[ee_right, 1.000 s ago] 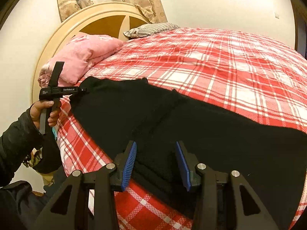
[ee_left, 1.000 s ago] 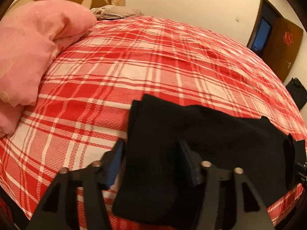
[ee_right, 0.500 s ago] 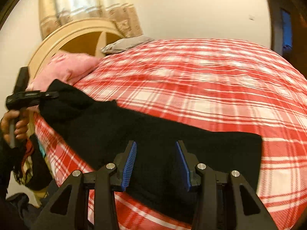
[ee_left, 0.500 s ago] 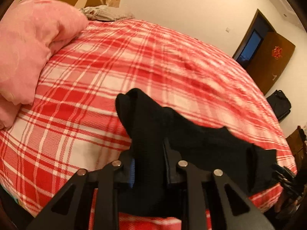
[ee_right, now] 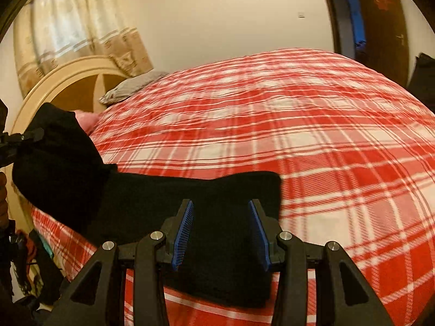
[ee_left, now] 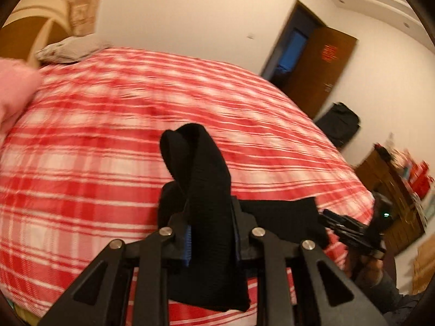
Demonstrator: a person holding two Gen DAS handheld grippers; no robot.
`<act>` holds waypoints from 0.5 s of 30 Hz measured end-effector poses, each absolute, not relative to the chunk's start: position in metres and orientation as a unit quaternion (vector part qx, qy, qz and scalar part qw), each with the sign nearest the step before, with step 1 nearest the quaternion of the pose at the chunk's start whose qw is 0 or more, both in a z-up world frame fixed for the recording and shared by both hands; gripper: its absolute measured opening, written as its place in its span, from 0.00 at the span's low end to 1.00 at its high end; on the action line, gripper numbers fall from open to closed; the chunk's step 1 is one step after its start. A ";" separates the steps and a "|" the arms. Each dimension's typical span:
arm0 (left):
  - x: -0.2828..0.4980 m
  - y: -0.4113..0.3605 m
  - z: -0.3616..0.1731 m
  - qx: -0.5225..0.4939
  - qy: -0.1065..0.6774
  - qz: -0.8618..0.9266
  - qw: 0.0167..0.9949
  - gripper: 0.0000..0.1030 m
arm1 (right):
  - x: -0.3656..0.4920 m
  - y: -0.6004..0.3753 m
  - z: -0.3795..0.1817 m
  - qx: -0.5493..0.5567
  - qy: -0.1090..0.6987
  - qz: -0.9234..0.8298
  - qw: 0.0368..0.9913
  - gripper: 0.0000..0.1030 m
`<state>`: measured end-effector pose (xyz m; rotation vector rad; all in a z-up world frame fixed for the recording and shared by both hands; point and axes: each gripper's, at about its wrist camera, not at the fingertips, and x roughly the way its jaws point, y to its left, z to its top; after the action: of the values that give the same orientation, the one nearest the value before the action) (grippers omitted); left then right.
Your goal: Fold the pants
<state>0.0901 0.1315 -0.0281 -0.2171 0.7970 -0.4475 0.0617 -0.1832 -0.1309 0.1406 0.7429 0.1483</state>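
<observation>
Black pants (ee_left: 206,190), one pair, two grippers clamping, one plaid bed (ee_left: 95,141)

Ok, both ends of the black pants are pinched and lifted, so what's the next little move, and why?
Probably carry the left gripper across toward the right gripper. The left one has just been closing and now clamps a bunched end of the pants above the bed, while the other end, between the right gripper's pads, looks lifted too. Bringing the ends together would make the fold.

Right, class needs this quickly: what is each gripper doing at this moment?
Left gripper: jaws just closed, clamped on a bunched end of the black pants.
Right gripper: jaws part open with pants fabric between them; a grip cannot be told.
</observation>
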 end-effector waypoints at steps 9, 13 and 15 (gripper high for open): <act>0.099 0.043 -0.017 -0.069 0.398 -0.278 0.871 0.22 | 0.056 -0.214 -0.134 0.104 0.350 0.044 0.930 0.43; 0.104 0.000 -0.034 -0.049 0.422 -0.297 0.855 0.22 | 0.058 -0.222 -0.141 0.122 0.355 0.035 0.926 0.43; 0.104 -0.022 -0.045 -0.027 0.430 -0.304 0.850 0.22 | 0.058 -0.226 -0.145 0.128 0.357 0.034 0.925 0.43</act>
<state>0.1045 -0.0220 -0.0449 -0.0569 0.9049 -0.6405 0.0580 -0.2256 -0.1449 0.2635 0.7322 0.0688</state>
